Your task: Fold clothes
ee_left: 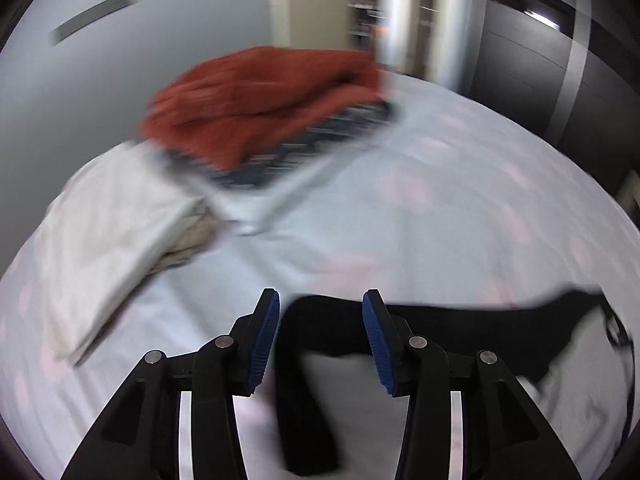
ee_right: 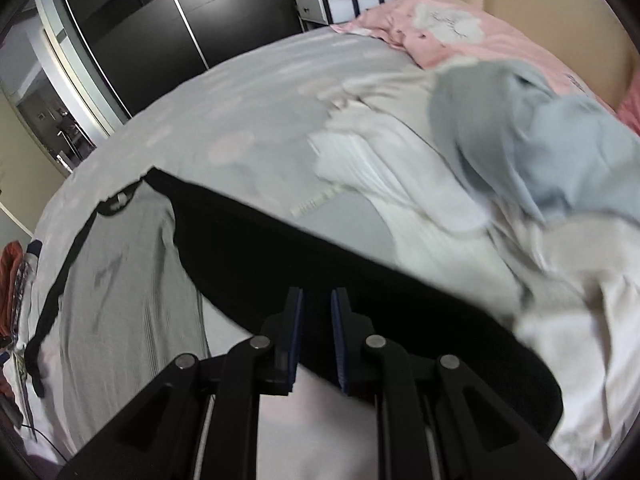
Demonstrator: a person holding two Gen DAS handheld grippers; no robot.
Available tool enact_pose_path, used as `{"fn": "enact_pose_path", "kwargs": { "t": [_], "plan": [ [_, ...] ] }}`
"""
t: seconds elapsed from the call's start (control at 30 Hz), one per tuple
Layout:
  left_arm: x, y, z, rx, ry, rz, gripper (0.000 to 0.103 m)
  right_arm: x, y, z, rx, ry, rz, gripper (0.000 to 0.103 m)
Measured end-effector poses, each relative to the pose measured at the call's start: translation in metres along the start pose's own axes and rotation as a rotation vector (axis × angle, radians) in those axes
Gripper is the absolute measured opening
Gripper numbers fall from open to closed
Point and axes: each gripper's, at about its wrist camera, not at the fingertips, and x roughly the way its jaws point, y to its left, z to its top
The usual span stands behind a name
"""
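Left wrist view: your left gripper (ee_left: 320, 336) hangs wide open, holding nothing, above a black sleeve (ee_left: 460, 332) on the bed (ee_left: 440, 200).

Right wrist view: your right gripper (ee_right: 317, 332) is nearly closed over the grey shirt's (ee_right: 120, 264) other black sleeve (ee_right: 320, 264); whether it grips is unclear. Pulling could bunch the fabric.

We find no text, brand or number that we can read in either view. On the pink pillow (ee_right: 444, 24), beyond the pile of pale clothes, we see a faint dark script mark, too blurred to make out.
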Motion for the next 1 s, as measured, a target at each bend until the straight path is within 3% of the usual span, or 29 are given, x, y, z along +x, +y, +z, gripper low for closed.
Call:
{"fn": "enact_pose_path", "kwargs": {
  "t": [0.17,0.33,0.47,0.57,0.63,0.7,0.77,0.83,0.93,1.0],
  "plan": [
    [0.006,-0.097,-0.001,0.284,-0.013,-0.196,0.045,0.044,0.033,0.04,-0.043,0.047,0.081,0.015],
    [0.039,-0.163,0.007,0.392,0.057,-0.343,0.045,0.088,0.071,0.071,-0.2,0.083,0.091,0.026],
    [0.067,-0.194,0.007,0.535,0.055,-0.31,0.045,0.119,0.08,0.08,-0.272,0.137,0.06,0.026],
    [0.081,-0.201,0.003,0.615,0.075,-0.3,0.045,0.132,0.077,0.076,-0.279,0.169,0.095,0.026],
    [0.093,-0.201,-0.002,0.643,0.109,-0.289,0.046,0.133,0.073,0.075,-0.274,0.164,0.116,0.026],
    [0.096,-0.196,-0.007,0.634,0.094,-0.302,0.045,0.133,0.071,0.075,-0.265,0.166,0.127,0.024],
    [0.095,-0.193,-0.008,0.621,0.088,-0.308,0.044,0.13,0.073,0.072,-0.275,0.17,0.132,0.014],
    [0.094,-0.195,-0.006,0.61,0.1,-0.317,0.028,0.127,0.078,0.067,-0.313,0.163,0.107,0.006],
    [0.092,-0.201,-0.003,0.626,0.086,-0.285,0.007,0.127,0.087,0.068,-0.349,0.154,0.03,0.002],
    [0.09,-0.204,0.001,0.622,0.082,-0.263,0.006,0.127,0.092,0.078,-0.347,0.13,-0.032,0.002]
  ]
}}
